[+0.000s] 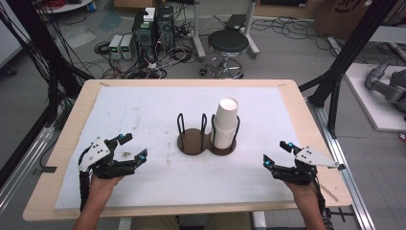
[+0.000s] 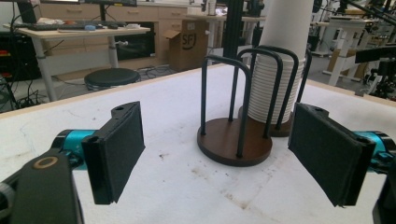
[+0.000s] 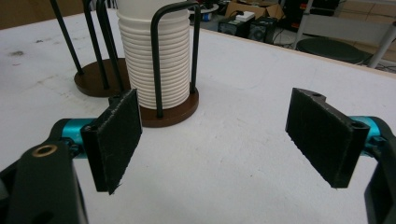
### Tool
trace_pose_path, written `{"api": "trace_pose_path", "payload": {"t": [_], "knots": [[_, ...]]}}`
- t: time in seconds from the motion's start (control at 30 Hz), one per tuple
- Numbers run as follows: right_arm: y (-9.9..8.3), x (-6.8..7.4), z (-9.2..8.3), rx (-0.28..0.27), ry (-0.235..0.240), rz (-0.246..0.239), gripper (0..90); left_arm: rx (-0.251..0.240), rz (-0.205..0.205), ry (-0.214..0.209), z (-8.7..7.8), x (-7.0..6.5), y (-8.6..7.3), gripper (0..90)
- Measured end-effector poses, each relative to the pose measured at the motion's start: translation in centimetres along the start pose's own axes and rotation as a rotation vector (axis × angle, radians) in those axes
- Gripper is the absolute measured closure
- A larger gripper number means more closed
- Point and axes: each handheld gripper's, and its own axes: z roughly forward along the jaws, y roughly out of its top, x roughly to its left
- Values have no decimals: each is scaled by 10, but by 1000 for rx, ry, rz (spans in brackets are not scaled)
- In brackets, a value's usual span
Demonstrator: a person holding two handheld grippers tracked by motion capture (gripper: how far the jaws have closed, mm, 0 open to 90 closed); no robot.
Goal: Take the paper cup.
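Paper cups (image 1: 225,122), nested stack in the right ring of the two-ring holder (image 1: 207,142) mid-tabletop: I judge them light, thin, crushable, so grip the top cup gently below its rim. Left tongs (image 1: 130,147) and right tongs (image 1: 276,153) both spread, empty, near the front edge. White mat (image 1: 158,103) stained; cluttered lab, stool (image 1: 228,45) behind.
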Motion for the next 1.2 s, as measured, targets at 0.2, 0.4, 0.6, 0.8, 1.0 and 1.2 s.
{"api": "trace_pose_path", "payload": {"t": [0.2,0.4,0.6,0.8,1.0,1.2], "knots": [[0,-1,2,3,5,0,188,-1,-8,-2,2,-2,0,180],[-1,-3,0,2,9,11,188,-5,-17,-11,4,-3,2,179],[0,-1,2,17,34,8,189,3,-6,-53,13,-12,10,179],[3,2,2,21,39,9,189,7,6,-114,35,-21,26,177],[3,3,4,33,43,8,189,3,6,-173,56,-26,57,175],[2,3,2,37,45,9,189,17,12,-221,76,-24,85,173]]}}
